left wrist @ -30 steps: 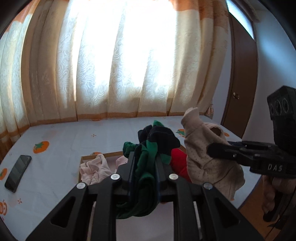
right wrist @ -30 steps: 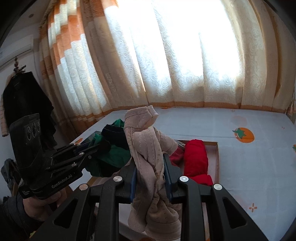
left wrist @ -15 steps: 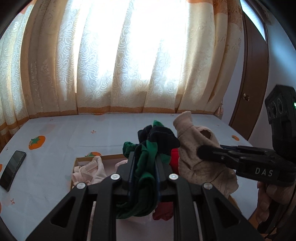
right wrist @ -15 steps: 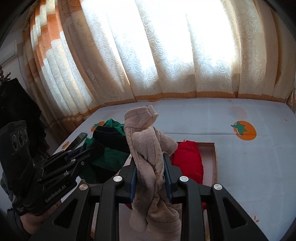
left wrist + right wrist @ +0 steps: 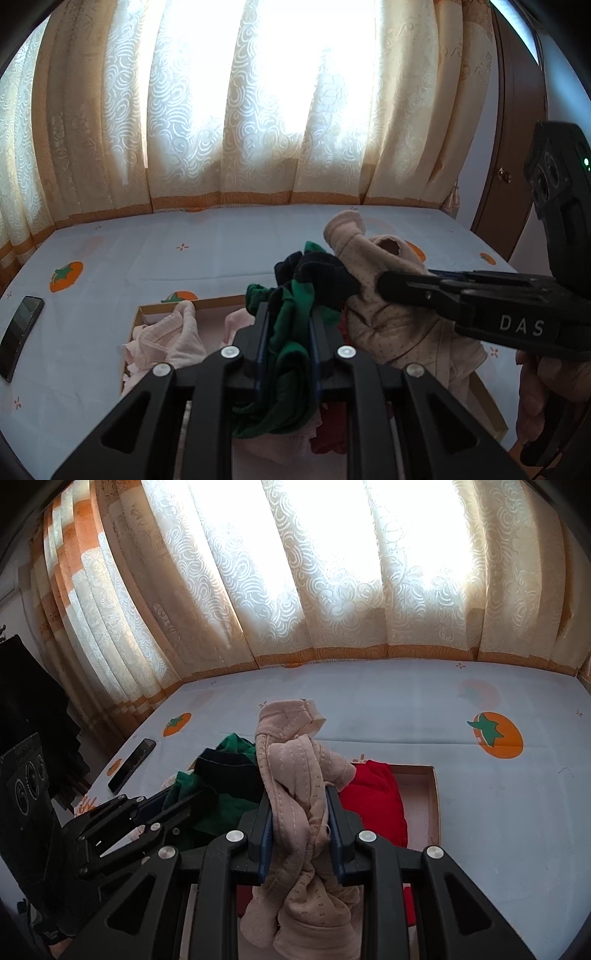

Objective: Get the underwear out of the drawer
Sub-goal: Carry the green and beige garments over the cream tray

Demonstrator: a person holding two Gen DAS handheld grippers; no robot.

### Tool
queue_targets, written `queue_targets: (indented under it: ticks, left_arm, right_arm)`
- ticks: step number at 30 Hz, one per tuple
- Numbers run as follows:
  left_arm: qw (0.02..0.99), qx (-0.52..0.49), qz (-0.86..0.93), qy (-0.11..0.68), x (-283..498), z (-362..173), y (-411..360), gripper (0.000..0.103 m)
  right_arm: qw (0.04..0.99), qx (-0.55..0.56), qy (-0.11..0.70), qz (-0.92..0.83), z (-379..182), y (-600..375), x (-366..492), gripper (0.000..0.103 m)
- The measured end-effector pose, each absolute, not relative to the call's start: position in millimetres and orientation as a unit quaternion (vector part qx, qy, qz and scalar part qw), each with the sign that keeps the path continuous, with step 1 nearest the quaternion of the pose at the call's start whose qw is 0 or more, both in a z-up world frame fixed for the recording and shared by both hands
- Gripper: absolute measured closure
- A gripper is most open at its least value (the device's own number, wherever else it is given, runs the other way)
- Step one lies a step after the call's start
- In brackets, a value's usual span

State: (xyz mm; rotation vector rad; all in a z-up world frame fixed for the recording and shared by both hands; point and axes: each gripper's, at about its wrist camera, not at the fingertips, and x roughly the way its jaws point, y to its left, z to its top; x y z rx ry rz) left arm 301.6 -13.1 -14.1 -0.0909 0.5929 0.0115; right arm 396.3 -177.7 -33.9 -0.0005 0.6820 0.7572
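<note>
My left gripper (image 5: 285, 317) is shut on green and dark navy underwear (image 5: 291, 347), which hangs bunched between its pads above the drawer (image 5: 137, 321). My right gripper (image 5: 299, 801) is shut on a beige dotted pair of underwear (image 5: 295, 794) that droops below the fingers. In the left wrist view the right gripper (image 5: 384, 286) comes in from the right with the beige underwear (image 5: 384, 325). In the right wrist view the left gripper (image 5: 184, 797) holds the green underwear (image 5: 218, 805) at the left. Red underwear (image 5: 376, 805) and pale pink underwear (image 5: 166, 339) lie in the drawer (image 5: 432, 801).
The shallow drawer rests on a bed with a pale sheet (image 5: 110, 266) printed with orange fruit. A black phone (image 5: 20, 336) lies on the sheet at the left. Curtains (image 5: 258, 110) hang behind the bed and a brown door (image 5: 513, 147) stands at the right.
Both grippers, each still holding its underwear, have moved forward over the bed and tilted down a little. The drawer and the sheet now fill more of both views.
</note>
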Motion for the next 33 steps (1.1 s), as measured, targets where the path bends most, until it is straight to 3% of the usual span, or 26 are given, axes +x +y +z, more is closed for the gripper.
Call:
queue_targets:
  ticks: [30,33]
  left_arm:
    - [0.941,-0.034,0.004,0.336,319.4,-38.2,-23.5,0.082]
    - [0.941,-0.038,0.005,0.336,318.9,-37.5,-21.8,0.08]
  right_arm:
    - [0.872,-0.025,0.344,0.347,-57.6,-170.7,411.4,0.075]
    - [0.873,-0.018,0.348,0.343,-58.2,-173.0,412.2,0.07]
